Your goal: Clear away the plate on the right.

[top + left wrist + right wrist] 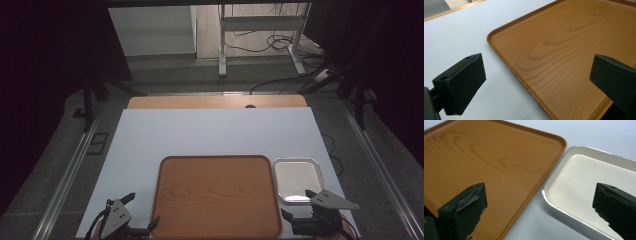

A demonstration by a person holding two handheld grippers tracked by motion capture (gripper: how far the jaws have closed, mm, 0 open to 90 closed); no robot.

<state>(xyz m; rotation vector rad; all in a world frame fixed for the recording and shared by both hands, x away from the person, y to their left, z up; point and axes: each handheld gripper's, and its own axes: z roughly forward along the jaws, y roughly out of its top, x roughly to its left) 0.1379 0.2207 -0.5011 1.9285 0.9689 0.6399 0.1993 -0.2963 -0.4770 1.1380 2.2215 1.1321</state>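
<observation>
A large wooden tray (215,195) lies empty on the white tabletop (210,132) near the front edge. Right beside it sits a small empty metal tray (295,177). My left gripper (142,210) hovers at the wooden tray's front left corner, open with nothing between its jaws. In the left gripper view the jaws straddle the edge of the wooden tray (564,45). My right gripper (298,204) stands open at the front, over the gap between the two trays. In the right gripper view one jaw is above the wooden tray (486,155) and the other above the metal tray (594,185).
The white sheet covers a wooden table whose far edge (215,101) shows at the back. Beyond it on the floor stand a white desk frame (260,30) and loose cables (280,42). Dark curtains hang at both sides.
</observation>
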